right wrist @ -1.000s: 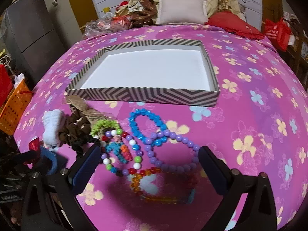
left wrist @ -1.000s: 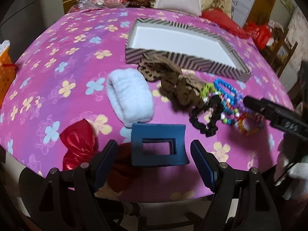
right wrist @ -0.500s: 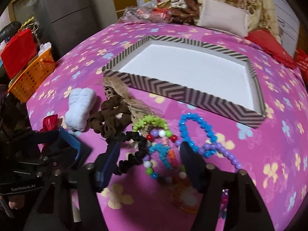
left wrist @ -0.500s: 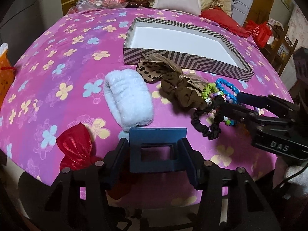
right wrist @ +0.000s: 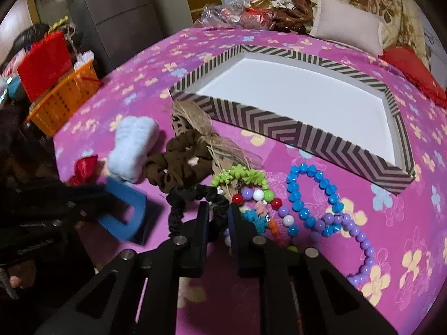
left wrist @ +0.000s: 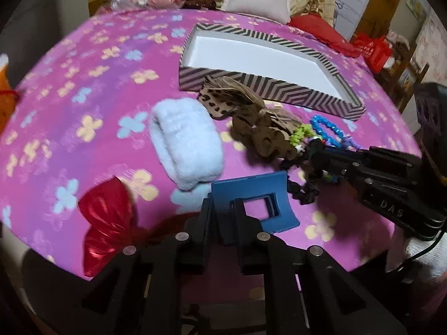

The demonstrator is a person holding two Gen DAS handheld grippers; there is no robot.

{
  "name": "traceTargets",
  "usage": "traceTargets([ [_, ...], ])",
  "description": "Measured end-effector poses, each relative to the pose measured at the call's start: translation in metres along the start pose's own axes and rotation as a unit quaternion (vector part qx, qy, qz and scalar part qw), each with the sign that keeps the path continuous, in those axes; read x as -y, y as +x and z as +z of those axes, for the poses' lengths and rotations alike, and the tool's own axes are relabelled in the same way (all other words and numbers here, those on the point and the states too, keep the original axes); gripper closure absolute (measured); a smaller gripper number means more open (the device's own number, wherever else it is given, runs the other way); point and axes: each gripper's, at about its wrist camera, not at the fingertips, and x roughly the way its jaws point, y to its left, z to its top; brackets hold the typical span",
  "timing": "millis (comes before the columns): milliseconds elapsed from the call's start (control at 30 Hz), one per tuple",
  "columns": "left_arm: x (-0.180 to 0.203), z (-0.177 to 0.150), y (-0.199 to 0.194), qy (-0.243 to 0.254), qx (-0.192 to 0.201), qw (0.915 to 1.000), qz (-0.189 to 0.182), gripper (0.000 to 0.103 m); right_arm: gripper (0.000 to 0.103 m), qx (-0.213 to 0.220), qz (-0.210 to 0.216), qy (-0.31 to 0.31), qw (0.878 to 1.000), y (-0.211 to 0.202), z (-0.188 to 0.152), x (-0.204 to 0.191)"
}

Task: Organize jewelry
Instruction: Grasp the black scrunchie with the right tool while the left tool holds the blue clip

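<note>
My left gripper [left wrist: 222,209] is shut on the left side of a blue square hair clip [left wrist: 259,195], tilted just above the bedspread; the clip also shows in the right wrist view [right wrist: 125,212]. My right gripper [right wrist: 218,217] is shut on a black scrunchie [right wrist: 192,195], seen in the left wrist view [left wrist: 303,192]. A striped, white-lined box [left wrist: 268,53] lies behind, empty. Beside the scrunchie lie a brown scrunchie [right wrist: 178,156], a green bead bracelet [right wrist: 240,174], a blue bead bracelet [right wrist: 304,189] and a purple one [right wrist: 354,231].
A pale blue fluffy band [left wrist: 187,142], a red shiny bow [left wrist: 106,212] and a leopard-print bow [left wrist: 223,97] lie on the pink flowered bedspread [left wrist: 83,83]. An orange basket [right wrist: 64,97] stands off the left edge. Pillows [left wrist: 257,0] lie at the far end.
Both grippers have closed. The left one has shut on the blue clip and tilted it. The right one has moved left and shut on the black scrunchie.
</note>
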Motion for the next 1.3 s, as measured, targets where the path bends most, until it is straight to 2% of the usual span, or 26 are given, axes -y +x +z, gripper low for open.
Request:
traceTargets([
  [167, 0.001, 0.003, -0.012, 0.005, 0.019, 0.9998, -0.004, 0.090, 0.091, 0.027, 0.017, 0.019, 0.999, -0.025, 0.006, 0.007],
  [367, 0.001, 0.012, -0.023, -0.003, 0.024, 0.9992, -0.031, 0.095, 0.091, 0.057, 0.026, 0.034, 0.997, -0.048, 0.017, 0.016],
  [500, 0.002, 0.014, -0.023, 0.004, 0.025, 0.9995, -0.020, 0.096, 0.090, 0.047, 0.038, 0.027, 0.998, -0.049, 0.021, 0.017],
  [567, 0.001, 0.013, -0.022, 0.002, 0.023, 0.9996, -0.017, 0.096, 0.077, 0.036, 0.038, 0.019, 0.998, -0.042, 0.017, 0.012],
  [600, 0.000, 0.012, -0.022, 0.002, 0.023, 0.9996, -0.016, 0.096, 0.059, 0.031, 0.035, 0.015, 0.999, -0.038, 0.015, 0.011],
  [633, 0.000, 0.012, -0.021, 0.002, 0.023, 0.9996, -0.014, 0.096, 0.048, 0.026, 0.034, 0.011, 0.999, -0.034, 0.012, 0.009],
  [733, -0.002, 0.012, -0.021, 0.001, 0.022, 0.9997, -0.012, 0.096, 0.047, 0.006, 0.022, -0.008, 1.000, -0.018, 0.006, 0.001],
  [800, -0.002, 0.011, -0.021, 0.000, 0.022, 0.9997, -0.013, 0.096, 0.049, -0.004, 0.012, -0.023, 1.000, -0.006, 0.004, -0.005],
  [867, -0.002, 0.010, -0.021, 0.000, 0.024, 0.9996, -0.014, 0.096, 0.068, -0.003, 0.010, -0.018, 1.000, 0.002, 0.004, -0.005],
  [900, -0.002, 0.010, -0.022, -0.001, 0.025, 0.9996, -0.013, 0.097, 0.082, -0.003, 0.015, -0.016, 1.000, 0.005, 0.004, -0.004],
  [933, -0.002, 0.010, -0.022, -0.001, 0.026, 0.9996, -0.012, 0.097, 0.088, -0.004, 0.018, -0.016, 1.000, 0.006, 0.004, -0.004],
  [967, -0.001, 0.010, -0.023, -0.003, 0.027, 0.9996, -0.012, 0.101, 0.090, -0.001, 0.016, -0.020, 1.000, 0.007, 0.004, -0.005],
  [1167, -0.001, 0.017, -0.034, 0.000, 0.041, 0.9989, -0.022, 0.101, 0.094, 0.043, 0.024, -0.005, 0.999, -0.026, 0.012, 0.003],
  [1300, -0.004, 0.018, -0.031, -0.010, 0.025, 0.9991, -0.032, 0.101, 0.094, 0.058, 0.024, 0.004, 0.998, -0.042, 0.020, 0.010],
])
